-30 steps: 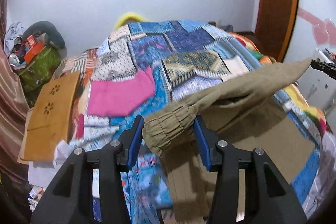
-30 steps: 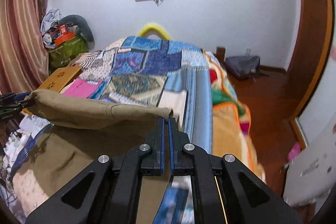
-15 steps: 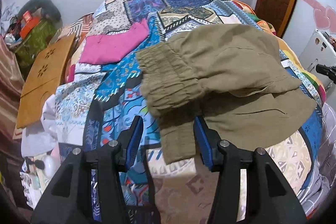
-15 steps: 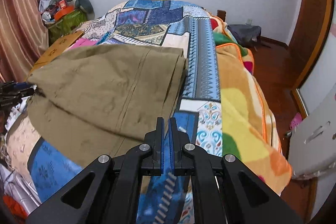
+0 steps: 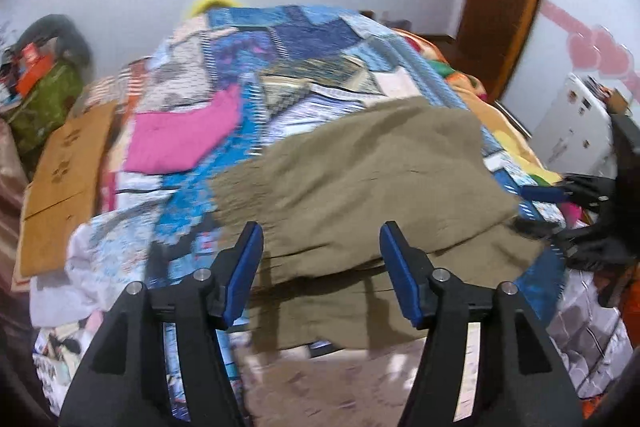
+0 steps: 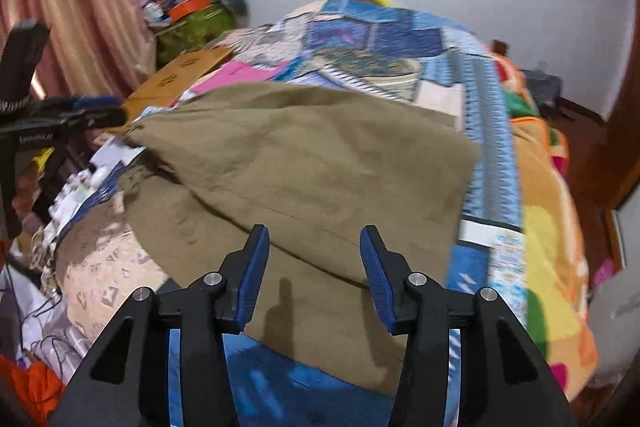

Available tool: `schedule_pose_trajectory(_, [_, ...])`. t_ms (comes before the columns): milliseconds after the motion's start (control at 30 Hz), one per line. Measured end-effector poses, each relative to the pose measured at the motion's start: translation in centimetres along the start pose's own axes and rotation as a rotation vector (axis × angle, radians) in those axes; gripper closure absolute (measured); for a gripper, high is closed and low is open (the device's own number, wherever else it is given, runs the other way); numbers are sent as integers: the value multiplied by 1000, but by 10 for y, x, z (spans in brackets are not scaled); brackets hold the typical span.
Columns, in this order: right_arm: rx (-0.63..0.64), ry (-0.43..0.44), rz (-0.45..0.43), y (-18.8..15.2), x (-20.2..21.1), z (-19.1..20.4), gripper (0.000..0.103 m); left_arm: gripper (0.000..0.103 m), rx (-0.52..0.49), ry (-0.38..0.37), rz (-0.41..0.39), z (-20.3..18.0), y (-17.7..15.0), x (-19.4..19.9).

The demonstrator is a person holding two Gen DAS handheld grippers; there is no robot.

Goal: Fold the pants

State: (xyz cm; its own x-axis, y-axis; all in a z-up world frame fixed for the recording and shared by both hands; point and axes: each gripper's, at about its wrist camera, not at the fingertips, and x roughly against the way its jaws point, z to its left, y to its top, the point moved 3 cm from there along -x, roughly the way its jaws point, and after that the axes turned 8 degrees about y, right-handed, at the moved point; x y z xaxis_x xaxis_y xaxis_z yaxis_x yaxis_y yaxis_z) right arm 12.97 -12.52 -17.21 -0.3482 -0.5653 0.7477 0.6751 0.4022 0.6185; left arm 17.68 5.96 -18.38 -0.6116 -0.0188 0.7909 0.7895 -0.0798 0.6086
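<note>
Olive-khaki cotton pants [image 5: 360,187], folded over themselves, lie at frame centre on a blue patchwork quilt [image 5: 304,39]. The left gripper [image 5: 322,247], lower centre, is opening its blue-padded jaws with nothing clamped between them. At right edge, blurred, apparently the right gripper [image 5: 560,193]. A pink cloth [image 5: 180,139] lies left of centre.
</note>
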Motion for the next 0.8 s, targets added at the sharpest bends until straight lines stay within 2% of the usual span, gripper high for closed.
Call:
schedule_pose_trajectory(67, [35, 31, 49, -1, -20, 9, 60, 42, -36, -27, 20, -14, 2, -9])
schedule_pose_trajectory(200, [109, 48, 120, -5, -50, 22, 60, 42, -116, -27, 60, -40, 1, -31])
schedule_pose_trajectory(300, [138, 40, 103, -3, -59, 27, 60, 42, -126, -71, 98, -50, -1, -45])
schedule_pose_trajectory(400, [157, 36, 92, 2, -65, 28, 60, 41, -147, -85, 113, -56, -4, -53])
schedule_pose_trajectory(467, [153, 51, 78, 4, -66, 27, 81, 38, -164, -94, 118, -62, -5, -56])
schedule_pose_trajectory(500, [146, 62, 74, 5, -65, 27, 85, 35, -177, -96, 117, -65, -6, -56])
schedule_pose_trajectory(533, [134, 75, 62, 7, -63, 27, 93, 34, -191, -93, 113, -67, -8, -56])
schedule_pose_trajectory(633, [120, 76, 22, 11, -54, 29, 97, 35, -236, -53, 104, -73, -11, -59])
schedule_pose_trajectory(667, [115, 79, 14, 13, -53, 29, 97, 37, -240, -41, 103, -73, -11, -59])
schedule_pose_trajectory(733, [102, 88, -4, 16, -46, 29, 97, 59, -243, -8, 93, -72, -10, -59])
schedule_pose_trajectory(800, [98, 87, -17, 19, -39, 28, 97, 68, -229, -18, 89, -71, -8, -55])
